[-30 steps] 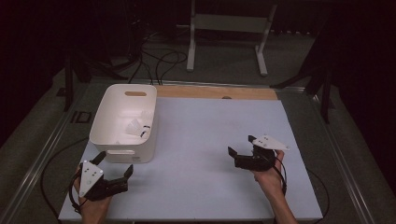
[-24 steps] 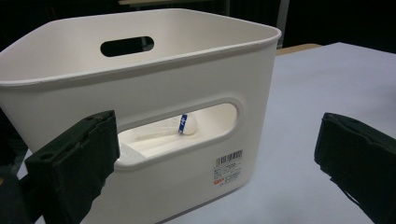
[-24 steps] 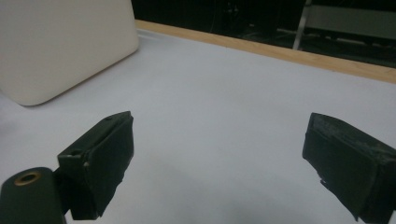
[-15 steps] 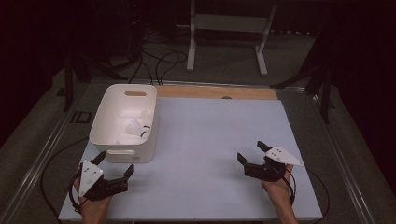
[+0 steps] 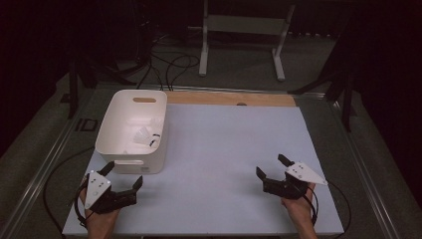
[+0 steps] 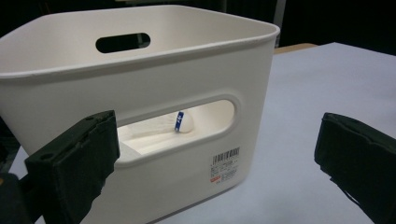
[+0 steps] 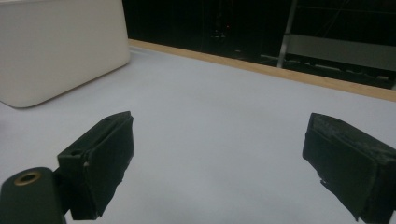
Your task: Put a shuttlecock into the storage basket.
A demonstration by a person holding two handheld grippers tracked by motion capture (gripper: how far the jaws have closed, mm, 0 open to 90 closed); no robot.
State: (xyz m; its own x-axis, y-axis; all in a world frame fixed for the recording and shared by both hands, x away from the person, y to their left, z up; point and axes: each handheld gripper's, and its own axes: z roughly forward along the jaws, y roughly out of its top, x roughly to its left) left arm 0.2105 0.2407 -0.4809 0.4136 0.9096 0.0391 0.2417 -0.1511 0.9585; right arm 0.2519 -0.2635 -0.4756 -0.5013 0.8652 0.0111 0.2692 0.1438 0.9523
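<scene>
White plastic forms the one rectangular bin on the pale grey table; it stands at the table's far left, with one oval handle slot in its far wall and one in its near wall. Inside it lie white feathered shuttlecocks: two can be counted from the high view, near the middle and right of the bin's floor, and a small pale shape at the near wall is too unclear to name. Through the near slot, the left gripper view shows one shuttlecock with a blue band around its cork. One barcode label sits low on the bin's near wall.

Two black two-jaw grippers are held above the table's near edge, well apart from each other. One, the left gripper, hovers just in front of the bin's near wall, its fingers spread wide and grasping nothing. The other, the right gripper, hangs over bare table at the near right, far from the bin, its fingers likewise released and empty. Each carries one grey three-cornered plate on top. One strip of bare wood runs along the table's far edge.
</scene>
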